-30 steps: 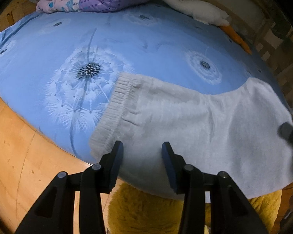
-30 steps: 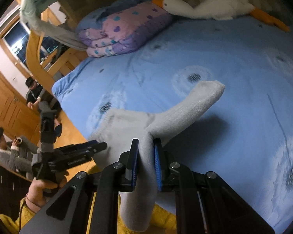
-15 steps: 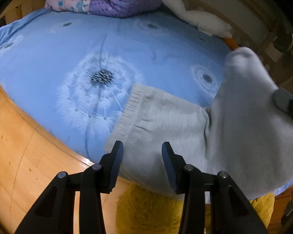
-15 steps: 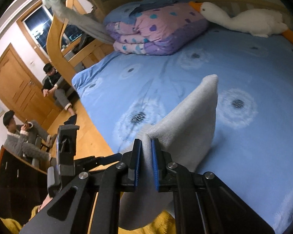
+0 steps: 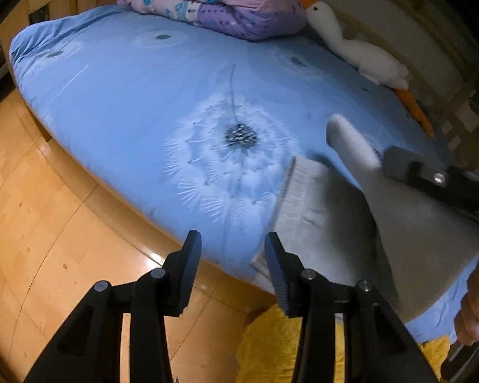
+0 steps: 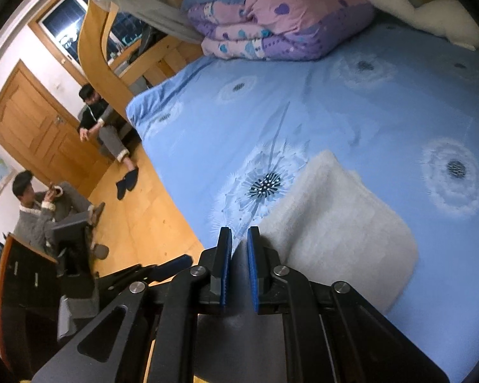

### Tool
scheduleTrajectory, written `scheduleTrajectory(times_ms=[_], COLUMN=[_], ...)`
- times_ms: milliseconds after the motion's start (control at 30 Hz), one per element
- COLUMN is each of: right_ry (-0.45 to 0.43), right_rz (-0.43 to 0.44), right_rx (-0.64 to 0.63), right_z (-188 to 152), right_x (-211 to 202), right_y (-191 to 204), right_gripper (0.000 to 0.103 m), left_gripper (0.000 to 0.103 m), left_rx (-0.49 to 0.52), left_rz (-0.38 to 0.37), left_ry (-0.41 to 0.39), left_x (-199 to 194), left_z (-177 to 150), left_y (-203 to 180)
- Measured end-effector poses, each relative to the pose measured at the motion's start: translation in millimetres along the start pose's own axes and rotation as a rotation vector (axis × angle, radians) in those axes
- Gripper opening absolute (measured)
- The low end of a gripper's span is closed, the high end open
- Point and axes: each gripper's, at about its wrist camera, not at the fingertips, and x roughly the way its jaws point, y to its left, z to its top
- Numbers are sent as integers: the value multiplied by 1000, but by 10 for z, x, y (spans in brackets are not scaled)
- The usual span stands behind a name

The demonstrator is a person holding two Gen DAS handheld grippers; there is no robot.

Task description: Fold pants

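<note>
Two tongs, two different jobs right now. My right gripper [image 6: 238, 255] has its blue pads nearly together with grey cloth pinched between them, so it has hold of the leg end of the pants [image 6: 332, 220]; my left gripper [image 5: 231, 265] is spread wide and holds nothing, hovering at the near edge of the bed [image 5: 118, 95], just short of the waistband [image 5: 287, 198]. A second ago the pants lay stretched out flat along the mattress edge with the leg reaching far to my right; since then I have lifted that leg and swung it across, and now it is doubled over onto the upper part, the cuff pointing up over the blue dandelion sheet beside the big flower print [image 6: 266, 186]. I judge that the first fold is close to landing: what remains is to lay the carried end down level with the waistband and let go. The risk I see is the soft fleece sliding off line or dragging toward the edge, since the pants sit so near it. The quilt [image 6: 281, 19] and the plush goose [image 5: 354, 48] are well apart, at the far side.
</note>
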Motion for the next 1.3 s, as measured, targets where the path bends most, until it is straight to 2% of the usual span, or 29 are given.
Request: scheduleTrajectory(times_ms=[67, 267, 400, 567, 767, 900, 1000, 1133, 1200, 1233, 1300], right_ry=[18, 70, 68, 45, 10, 4, 18, 30, 29, 28, 24], right_rz=[5, -6, -28, -91, -166, -206, -221, -226, -222, -223, -223], right_rx=[-7, -44, -33, 9, 97, 144, 182, 233, 256, 260, 260], right_z=[18, -12, -52, -109, -230, -393, -522, -672, -713, -717, -726], right_x=[157, 542, 508, 247, -65, -214, -259, -280, -299, -305, -328], right_y=[56, 193, 123, -127, -475, -696, -843, -1013, -1068, -1072, -1071], right_gripper=[1, 1, 1, 19, 30, 34, 34, 35, 35, 35, 35], left_gripper=[43, 43, 43, 43, 43, 43, 43, 43, 20, 12, 11], left_rx=[-7, -32, -39, -18, 47, 104, 129, 152, 159, 164, 168], left_rz=[6, 13, -10, -74, -160, -198, -193, -189, -196, -216, -238], left_ry=[2, 12, 5, -6, 13, 52, 90, 81, 55, 45, 1], left_x=[21, 68, 29, -46, -32, 119, 274, 355, 325, 295, 177], left_z=[-8, -12, 10, 58, 76, 83, 82, 91, 104, 113, 161], left_y=[60, 212, 235, 81, -243, -463, -575, -678, -708, -727, -723])
